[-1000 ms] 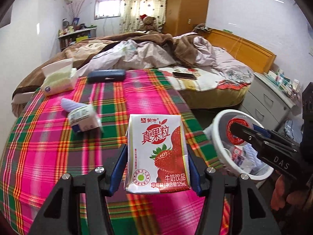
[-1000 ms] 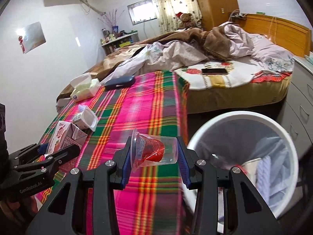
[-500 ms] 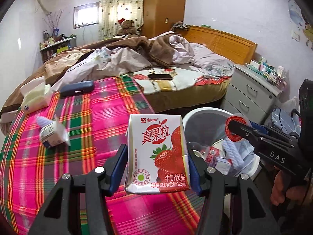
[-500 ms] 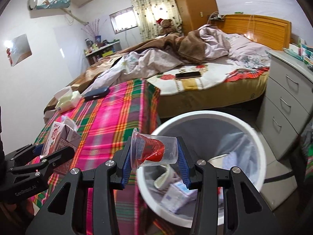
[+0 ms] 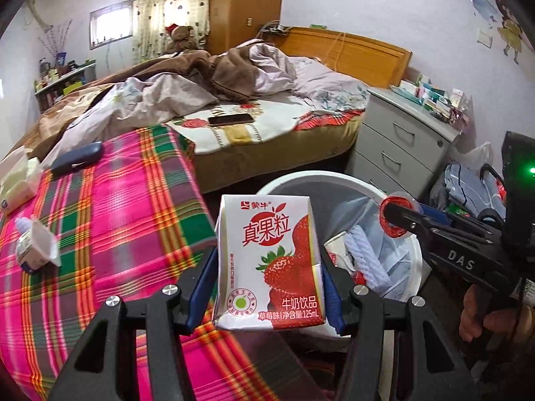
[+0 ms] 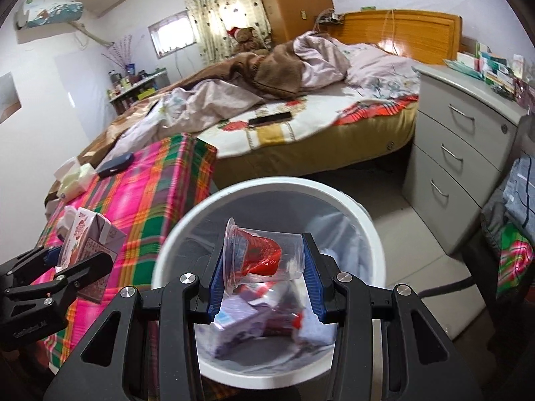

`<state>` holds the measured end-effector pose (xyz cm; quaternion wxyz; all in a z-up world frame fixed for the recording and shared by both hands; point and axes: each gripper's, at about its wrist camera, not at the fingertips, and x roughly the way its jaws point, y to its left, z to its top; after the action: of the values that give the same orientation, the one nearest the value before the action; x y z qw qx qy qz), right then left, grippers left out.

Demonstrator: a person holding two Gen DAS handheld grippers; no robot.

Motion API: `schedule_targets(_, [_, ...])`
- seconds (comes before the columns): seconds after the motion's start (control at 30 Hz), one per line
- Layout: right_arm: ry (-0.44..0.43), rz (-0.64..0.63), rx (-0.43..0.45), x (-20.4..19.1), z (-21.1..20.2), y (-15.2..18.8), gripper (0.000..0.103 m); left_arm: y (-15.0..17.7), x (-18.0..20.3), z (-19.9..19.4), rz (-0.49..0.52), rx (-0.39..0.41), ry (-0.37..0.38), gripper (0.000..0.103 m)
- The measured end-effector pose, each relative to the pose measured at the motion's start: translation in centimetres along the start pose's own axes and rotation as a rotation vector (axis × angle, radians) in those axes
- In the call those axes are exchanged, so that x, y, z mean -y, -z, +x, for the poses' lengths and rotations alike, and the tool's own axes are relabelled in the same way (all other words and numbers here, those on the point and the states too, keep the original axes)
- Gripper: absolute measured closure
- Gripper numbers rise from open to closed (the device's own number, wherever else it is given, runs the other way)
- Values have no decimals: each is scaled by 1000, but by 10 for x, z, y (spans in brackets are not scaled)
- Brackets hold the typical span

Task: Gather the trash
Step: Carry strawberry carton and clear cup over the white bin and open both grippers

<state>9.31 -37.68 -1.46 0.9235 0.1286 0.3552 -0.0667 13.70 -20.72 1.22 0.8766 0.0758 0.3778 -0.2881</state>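
My left gripper (image 5: pixel 267 287) is shut on a strawberry milk carton (image 5: pixel 269 264), held upright at the table's right edge, beside the white trash bin (image 5: pixel 414 250). My right gripper (image 6: pixel 264 274) is shut on a clear plastic cup with a red wrapper inside (image 6: pixel 264 255), held on its side directly over the bin (image 6: pixel 174 244), which holds several pieces of trash. The right gripper also shows in the left wrist view (image 5: pixel 398 217), over the bin. The left gripper with the carton shows in the right wrist view (image 6: pixel 80 244).
A plaid-covered table (image 5: pixel 110 207) holds a small yogurt cup (image 5: pixel 33 250), a dark case (image 5: pixel 77 158) and a tissue pack (image 5: pixel 16 180). A bed (image 5: pixel 267 127) with a phone (image 5: pixel 230 119) stands behind. A grey drawer cabinet (image 6: pixel 461 153) stands right of the bin.
Both grippers have swung right, from over the table towards the bin. The cup now hangs over the bin's opening, and the carton sits at the table's edge beside it.
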Motion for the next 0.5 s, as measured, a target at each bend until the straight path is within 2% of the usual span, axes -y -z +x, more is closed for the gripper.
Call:
schedule_targets(0.17, [18,11,-32,13,7,5,60,1,14,13,27,-18,-1,44])
schedule_targets(0.4, [48,-28,-59,15,14,6,60,0,16,26,11,-44,29,44])
schedule_targets(0.5, [51,-41,-60,14,15,6,59,0,16,31,-3,-60,47,40])
